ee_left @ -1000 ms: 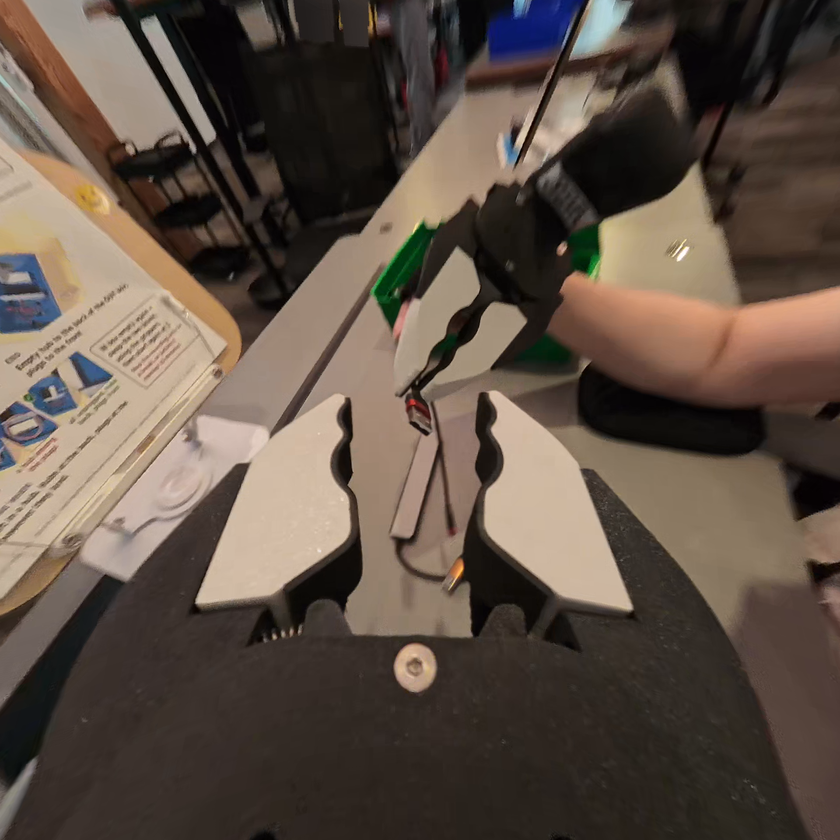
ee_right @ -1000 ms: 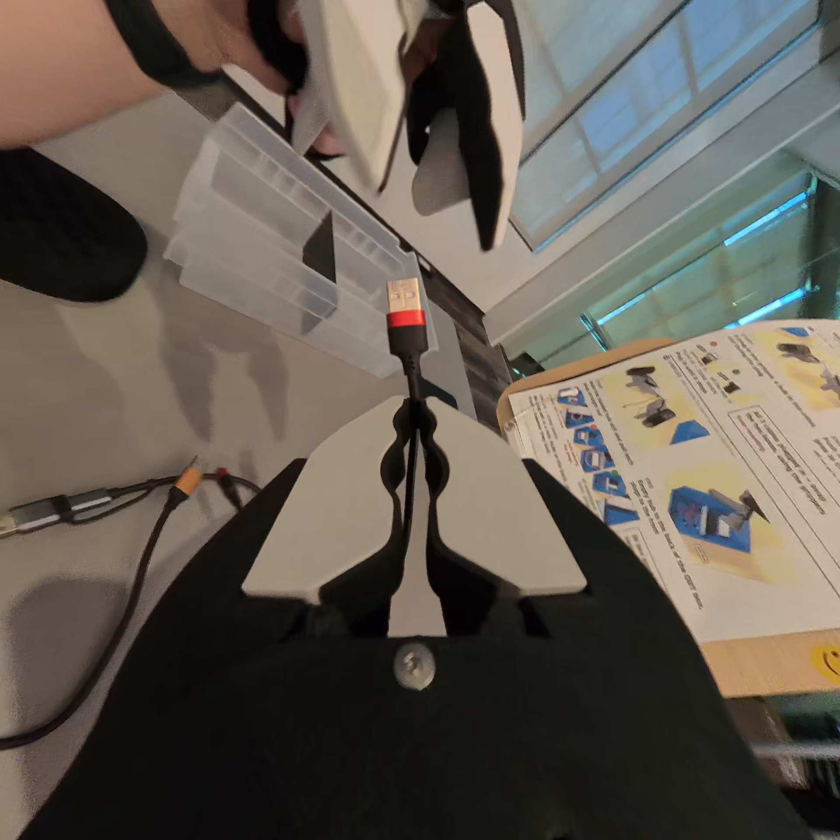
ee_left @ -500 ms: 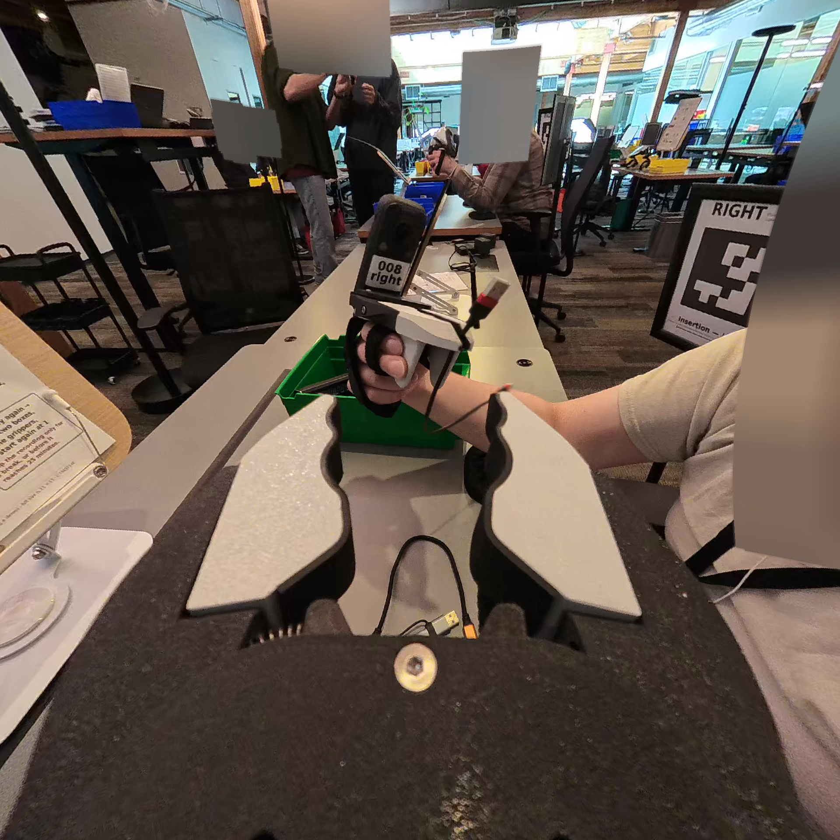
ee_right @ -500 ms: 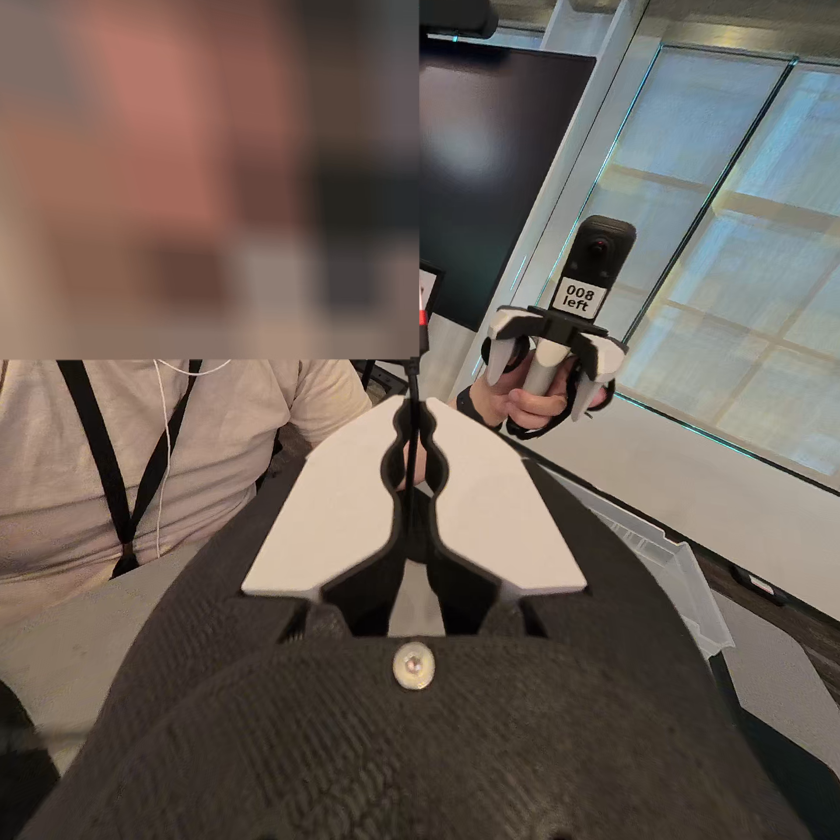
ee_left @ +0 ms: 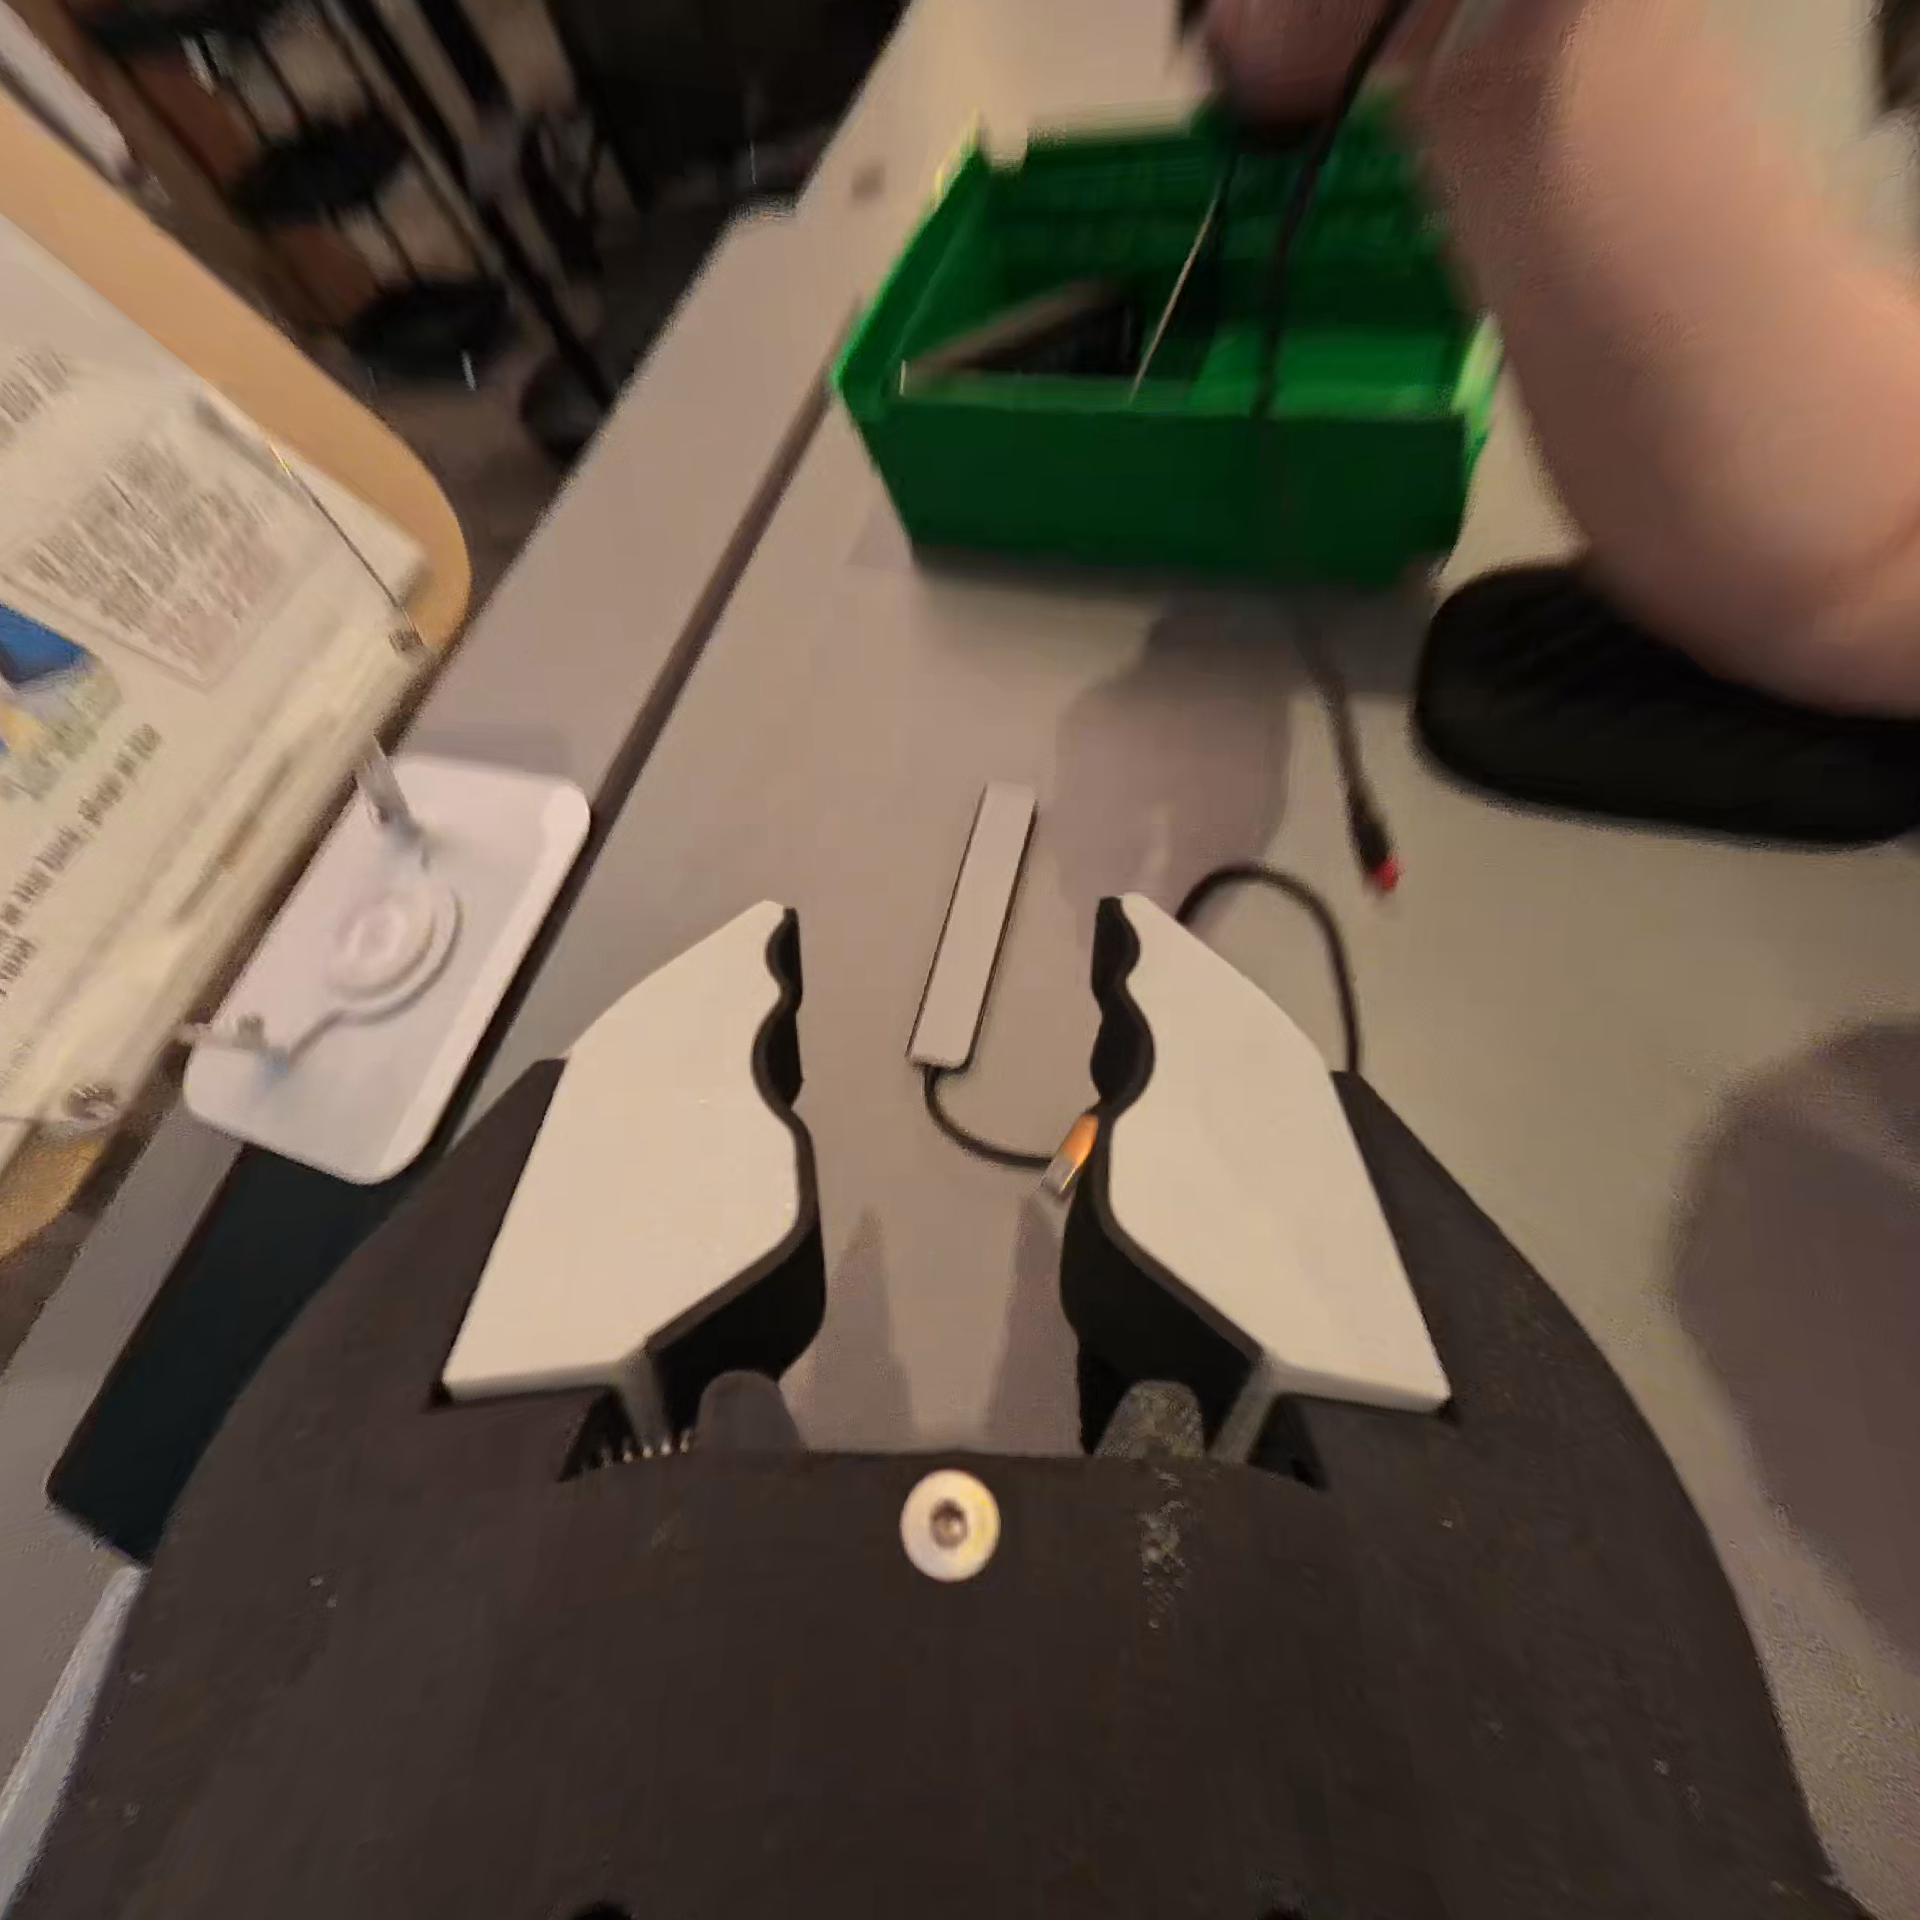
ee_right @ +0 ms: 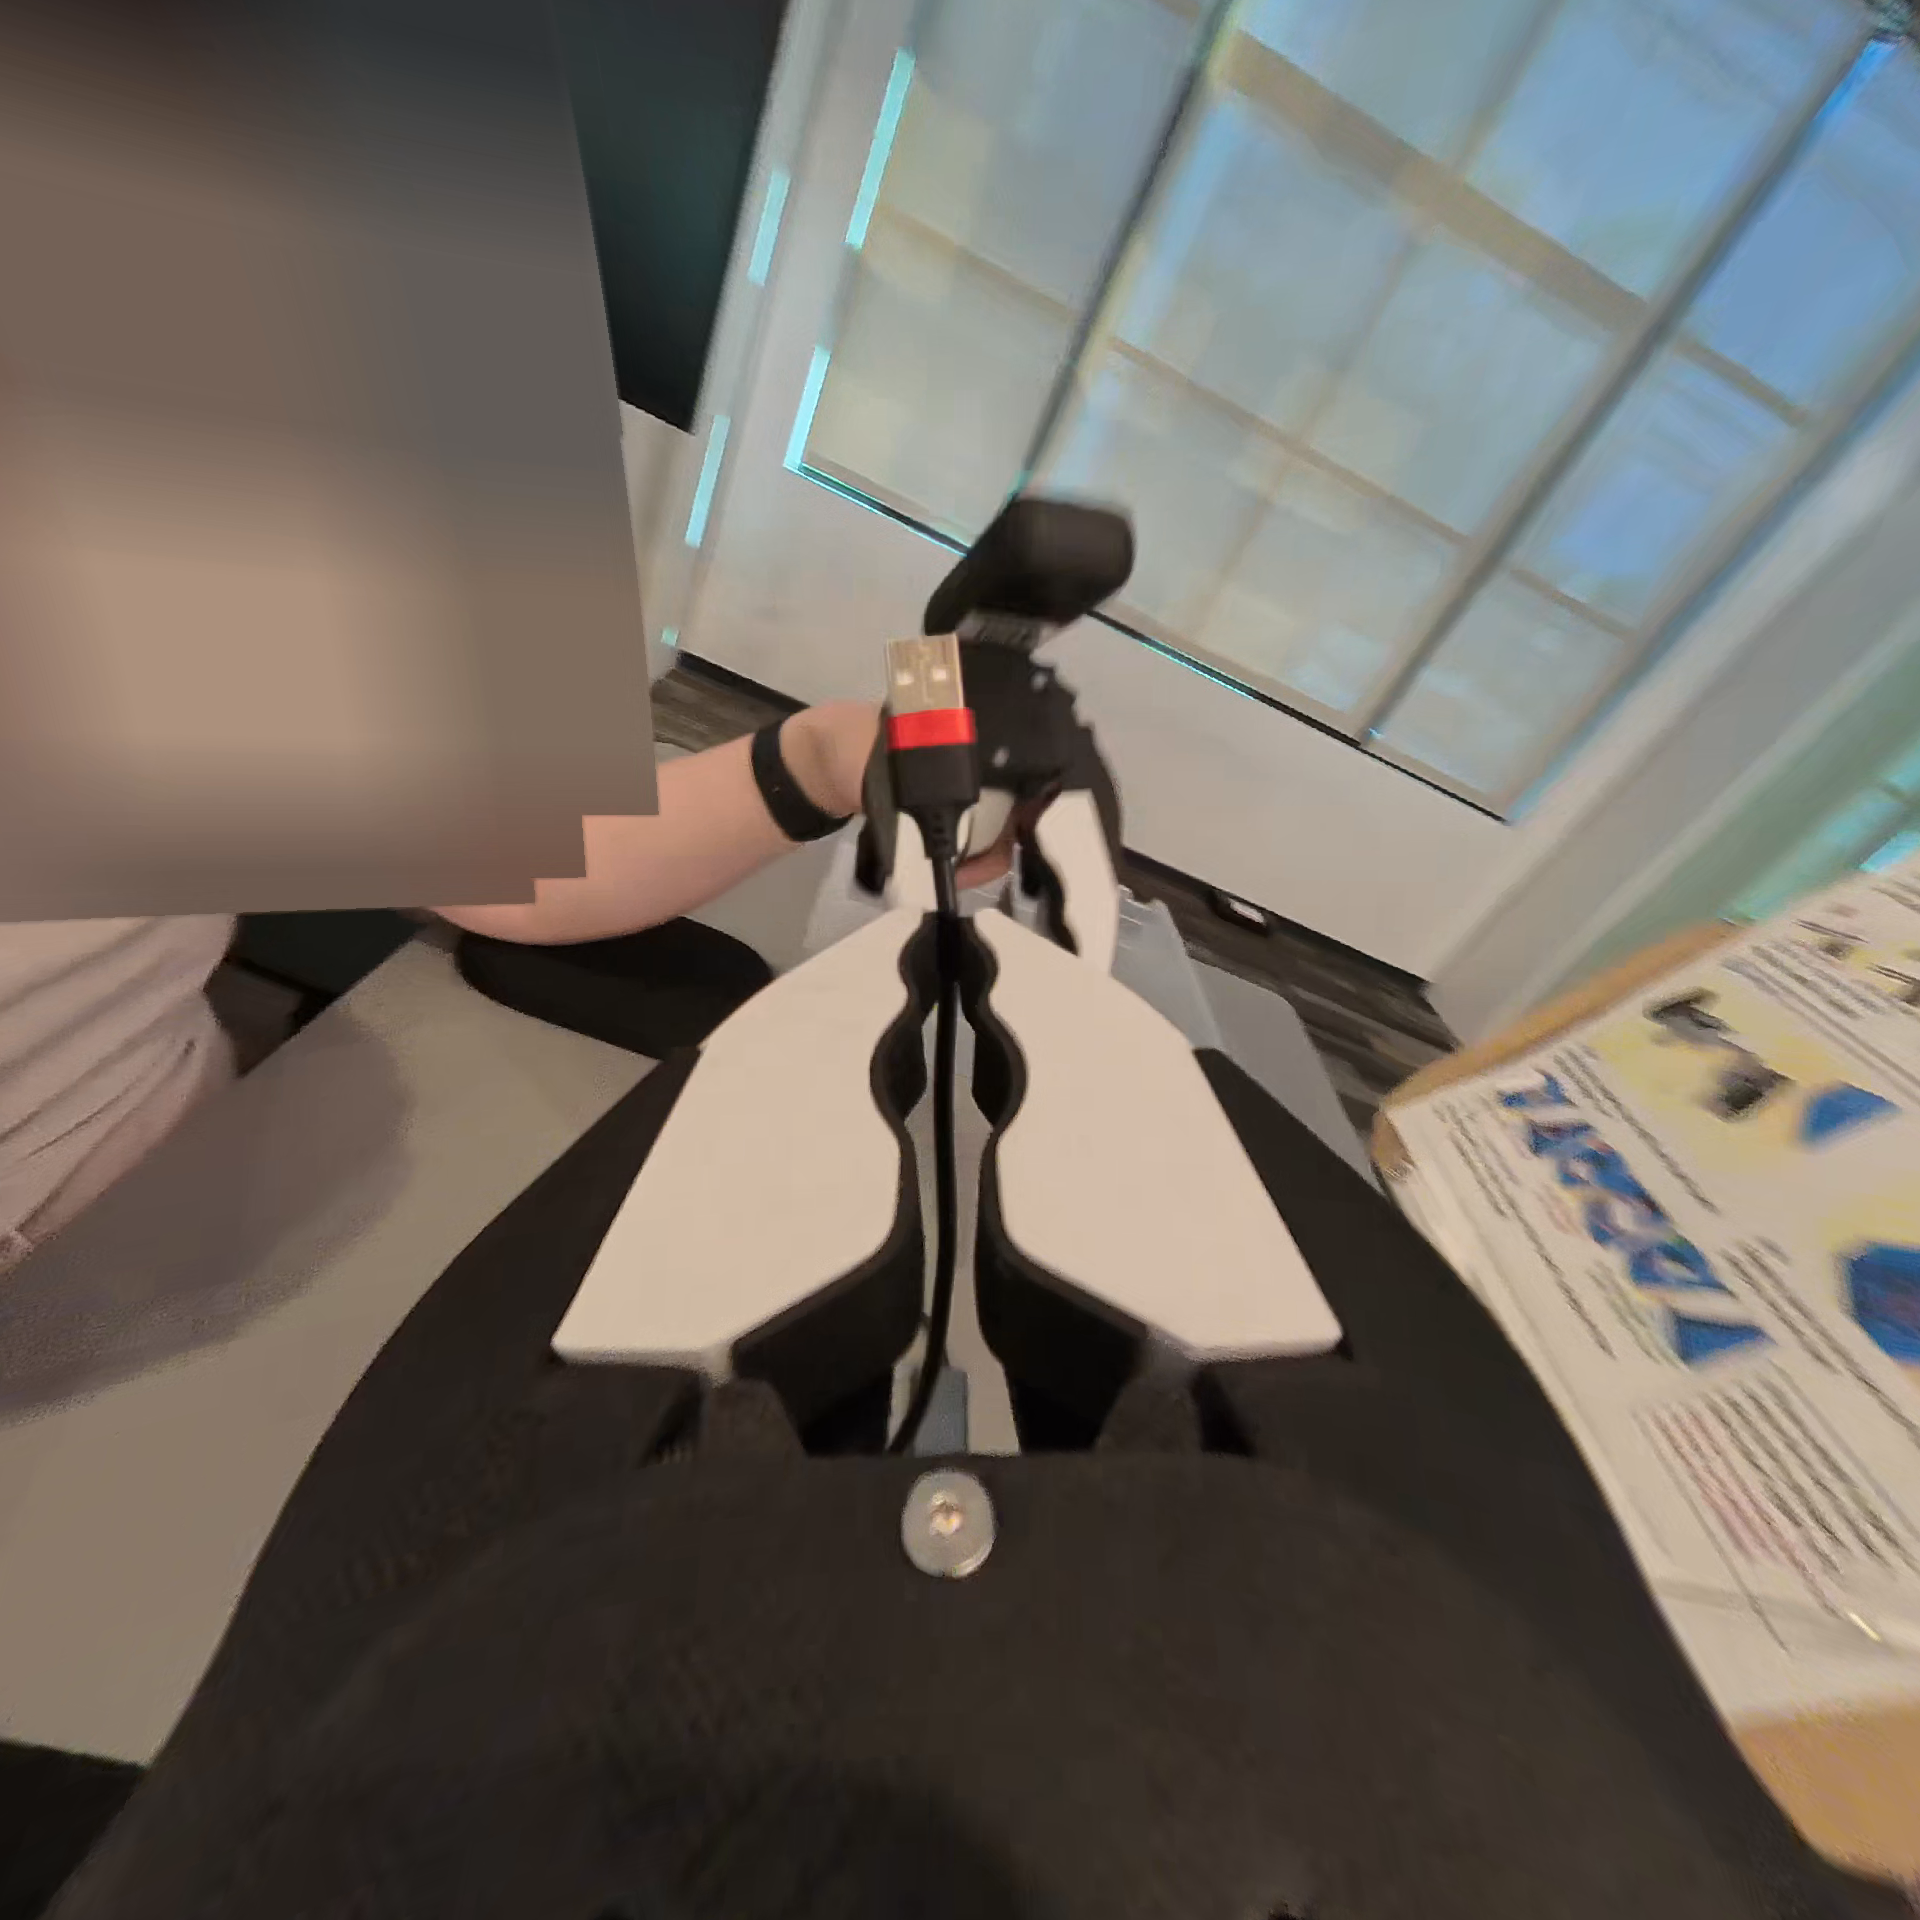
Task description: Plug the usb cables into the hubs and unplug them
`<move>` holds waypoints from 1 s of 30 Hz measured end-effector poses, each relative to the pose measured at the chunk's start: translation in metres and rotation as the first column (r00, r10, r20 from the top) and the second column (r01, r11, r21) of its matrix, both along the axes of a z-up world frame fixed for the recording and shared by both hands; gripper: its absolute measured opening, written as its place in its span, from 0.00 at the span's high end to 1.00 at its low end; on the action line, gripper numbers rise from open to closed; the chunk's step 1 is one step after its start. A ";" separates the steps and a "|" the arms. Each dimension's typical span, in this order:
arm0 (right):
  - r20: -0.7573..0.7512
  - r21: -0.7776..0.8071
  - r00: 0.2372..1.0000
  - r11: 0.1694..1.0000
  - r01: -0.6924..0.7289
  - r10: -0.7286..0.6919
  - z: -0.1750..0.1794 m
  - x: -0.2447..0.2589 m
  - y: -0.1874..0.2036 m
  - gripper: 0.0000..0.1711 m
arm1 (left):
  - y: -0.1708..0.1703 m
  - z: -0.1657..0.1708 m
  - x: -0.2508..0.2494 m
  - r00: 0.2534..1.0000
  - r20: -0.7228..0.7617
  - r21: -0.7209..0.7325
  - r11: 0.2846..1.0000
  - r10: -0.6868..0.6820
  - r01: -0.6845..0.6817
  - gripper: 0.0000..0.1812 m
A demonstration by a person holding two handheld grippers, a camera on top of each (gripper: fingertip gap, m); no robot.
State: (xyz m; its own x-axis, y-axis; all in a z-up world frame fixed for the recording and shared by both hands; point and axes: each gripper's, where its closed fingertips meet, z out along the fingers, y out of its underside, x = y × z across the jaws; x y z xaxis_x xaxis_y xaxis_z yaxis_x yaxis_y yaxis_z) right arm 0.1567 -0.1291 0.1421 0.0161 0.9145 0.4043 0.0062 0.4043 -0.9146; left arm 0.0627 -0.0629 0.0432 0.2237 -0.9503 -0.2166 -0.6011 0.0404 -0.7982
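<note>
A slim grey USB hub [ee_left: 977, 925] lies on the grey table, just beyond my open, empty left gripper [ee_left: 945, 925], in line with the gap between its fingers. The hub's black lead curls to an orange-tipped plug [ee_left: 1072, 1151] by the right finger. A second cable end with a red tip [ee_left: 1377, 868] lies to the right. My right gripper [ee_right: 948, 920] is shut on a black USB cable [ee_right: 943, 1091]; its red-banded metal plug [ee_right: 928, 717] sticks up past the fingertips. The left gripper [ee_right: 1023, 810] shows farther off behind it.
A green bin [ee_left: 1164, 416] with hubs and cables stands at the back of the table. A black arm pad [ee_left: 1642, 717] lies right under a person's forearm [ee_left: 1683, 343]. An instruction sheet on a clear stand [ee_left: 156, 665] with a white base [ee_left: 395, 966] stands left. The gap from one gripper's tips to the other's is roughly 15 cm.
My left gripper has tipped down from the room to the table, over the hub. My right gripper has swung, still holding the cable with the plug upright.
</note>
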 end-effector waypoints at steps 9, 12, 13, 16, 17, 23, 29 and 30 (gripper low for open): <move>0.040 0.117 0.965 0.960 0.254 -0.261 0.019 0.046 -0.014 0.98 | 0.045 -0.141 0.049 0.953 -0.304 -0.093 0.995 -0.003 -0.026 0.70; 0.015 0.086 0.964 0.961 0.265 -0.267 0.020 0.058 -0.009 0.98 | 0.053 -0.178 0.042 0.917 -0.400 -0.124 0.991 -0.002 -0.052 0.69; 0.007 0.078 0.966 0.963 0.259 -0.260 0.020 0.061 -0.007 0.98 | 0.054 -0.188 0.040 0.906 -0.422 -0.150 0.987 -0.010 -0.059 0.70; -0.032 0.043 0.971 0.970 0.239 -0.238 0.021 0.068 0.001 0.98 | 0.049 -0.201 0.042 0.920 -0.388 -0.267 0.962 -0.050 -0.061 0.75; -0.042 0.027 0.972 0.972 0.234 -0.233 0.021 0.070 0.003 0.98 | 0.051 -0.203 0.040 0.921 -0.387 -0.290 0.954 -0.039 -0.081 0.77; -0.045 0.007 0.973 0.974 0.226 -0.225 0.020 0.072 0.006 0.98 | 0.047 -0.199 0.034 0.928 -0.372 -0.492 0.846 0.009 -0.205 0.83; -0.018 0.007 0.973 0.973 0.231 -0.230 0.015 0.067 0.010 0.98 | 0.031 -0.192 0.041 0.971 -0.239 -0.765 0.614 0.013 -0.197 0.84; -0.015 0.007 0.974 0.974 0.228 -0.228 0.014 0.066 0.010 0.98 | 0.031 -0.192 0.041 0.971 -0.238 -0.770 0.607 0.012 -0.196 0.84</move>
